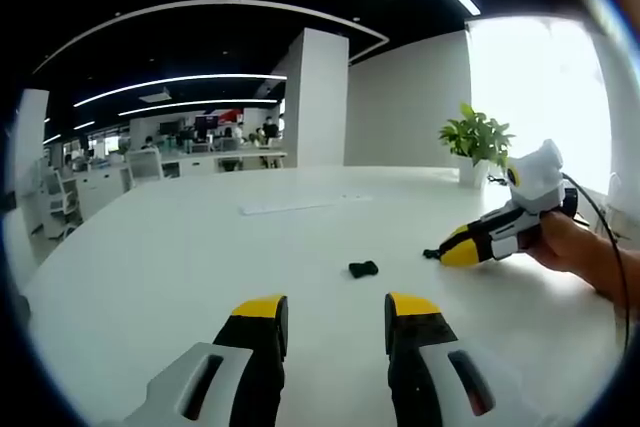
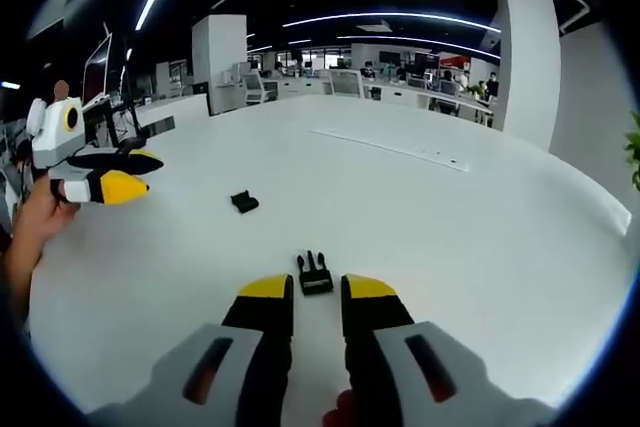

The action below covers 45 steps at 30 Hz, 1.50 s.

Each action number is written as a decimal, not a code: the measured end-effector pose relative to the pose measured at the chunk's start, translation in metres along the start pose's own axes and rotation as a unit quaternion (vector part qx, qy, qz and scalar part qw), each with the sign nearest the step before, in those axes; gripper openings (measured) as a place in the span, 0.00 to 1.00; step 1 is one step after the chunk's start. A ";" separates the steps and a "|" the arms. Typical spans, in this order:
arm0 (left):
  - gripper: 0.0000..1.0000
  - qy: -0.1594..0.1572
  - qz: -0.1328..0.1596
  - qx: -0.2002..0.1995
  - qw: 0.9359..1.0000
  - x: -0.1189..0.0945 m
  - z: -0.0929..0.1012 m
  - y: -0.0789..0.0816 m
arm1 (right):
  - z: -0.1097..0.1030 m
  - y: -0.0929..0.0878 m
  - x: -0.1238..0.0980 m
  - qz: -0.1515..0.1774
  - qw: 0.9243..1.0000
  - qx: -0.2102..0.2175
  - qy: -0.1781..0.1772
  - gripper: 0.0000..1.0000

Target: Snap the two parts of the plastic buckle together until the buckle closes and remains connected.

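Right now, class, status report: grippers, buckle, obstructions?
Left gripper open, empty. Right gripper open, pronged half just ahead. Socket half lies apart on table. Nothing between them.

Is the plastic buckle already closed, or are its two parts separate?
Separate. In the right gripper view the pronged part lies on the white table before the right gripper, apart from the socket part.

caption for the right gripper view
Right gripper, jaws open, just short of the pronged buckle half; socket half lies apart.
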<state>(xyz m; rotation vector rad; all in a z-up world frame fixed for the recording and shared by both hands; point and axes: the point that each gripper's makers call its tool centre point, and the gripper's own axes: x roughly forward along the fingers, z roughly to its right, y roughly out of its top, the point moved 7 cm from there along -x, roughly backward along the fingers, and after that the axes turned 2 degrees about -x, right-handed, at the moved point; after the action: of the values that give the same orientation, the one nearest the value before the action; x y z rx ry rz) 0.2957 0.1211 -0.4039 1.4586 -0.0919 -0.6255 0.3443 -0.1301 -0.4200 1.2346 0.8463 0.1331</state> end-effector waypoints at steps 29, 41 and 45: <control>0.40 -0.021 -0.012 0.016 1.000 0.005 0.002 0.008 | 0.005 0.003 0.004 0.012 1.000 -0.011 0.015 0.13; 0.40 -0.052 -0.029 0.033 0.998 0.012 0.002 0.011 | 0.009 0.002 0.005 0.014 1.000 -0.010 0.015 0.13; 0.39 -0.074 -0.030 0.041 0.996 0.013 0.002 0.014 | 0.009 0.001 0.004 0.014 1.000 -0.011 0.016 0.13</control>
<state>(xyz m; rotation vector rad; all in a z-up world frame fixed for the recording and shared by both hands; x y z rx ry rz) 0.3109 0.1133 -0.3947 1.4967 -0.1934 -0.7864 0.3530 -0.1343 -0.4201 1.2258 0.8533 0.1846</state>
